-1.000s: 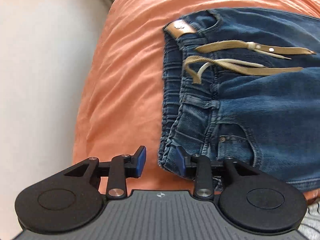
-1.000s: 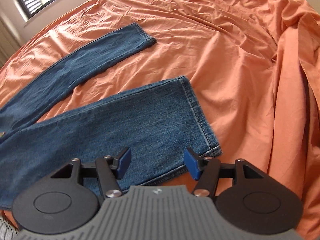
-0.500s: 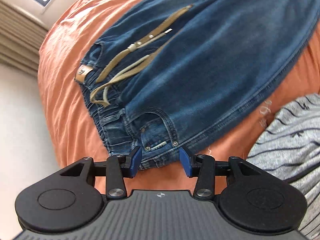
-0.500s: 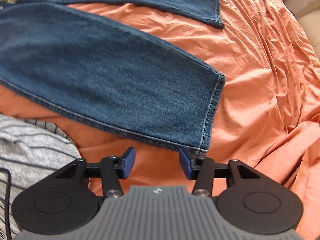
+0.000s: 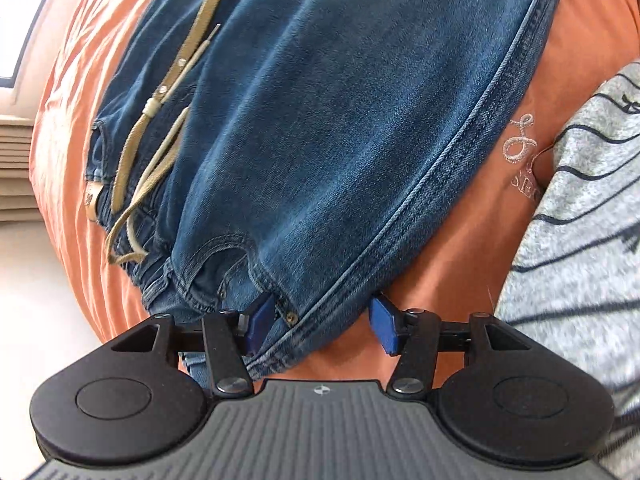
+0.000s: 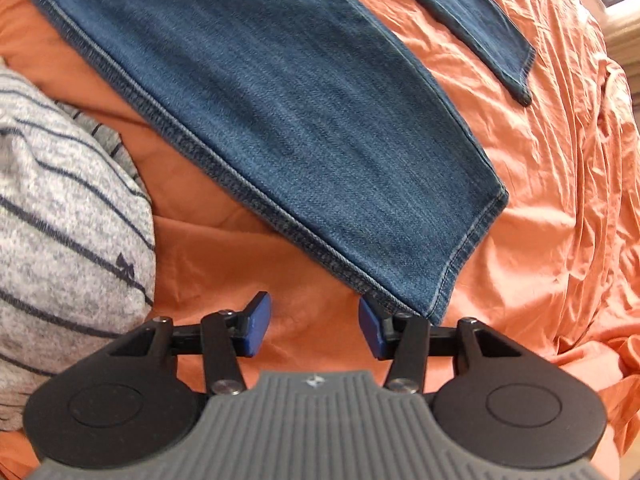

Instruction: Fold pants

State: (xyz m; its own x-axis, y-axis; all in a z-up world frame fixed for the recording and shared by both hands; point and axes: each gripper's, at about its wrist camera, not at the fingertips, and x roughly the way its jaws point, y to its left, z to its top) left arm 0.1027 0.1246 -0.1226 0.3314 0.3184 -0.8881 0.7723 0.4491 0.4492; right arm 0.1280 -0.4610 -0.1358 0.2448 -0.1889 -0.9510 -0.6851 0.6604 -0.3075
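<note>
Blue denim pants [image 5: 320, 140] lie flat on an orange bedsheet [image 5: 460, 300], waistband at the left with tan drawstrings [image 5: 160, 112]. My left gripper [image 5: 324, 326] is open, its jaws on either side of the near waist corner by the side seam. In the right wrist view the near pant leg [image 6: 300, 120] ends in a hem corner just ahead of my right gripper [image 6: 314, 330], which is open, its right pad at the hem corner. The far leg [image 6: 480, 12] lies beyond.
A grey striped garment [image 6: 60, 200] lies at the near bed edge between the two grippers; it also shows in the left wrist view [image 5: 580, 240]. The orange sheet [image 6: 560, 200] is wrinkled to the right. A window and blinds [image 5: 12, 160] are at the far left.
Both grippers have moved down and closer to the pants' near edge: the left now straddles the waist corner, the right has reached the hem corner. Both stay open.
</note>
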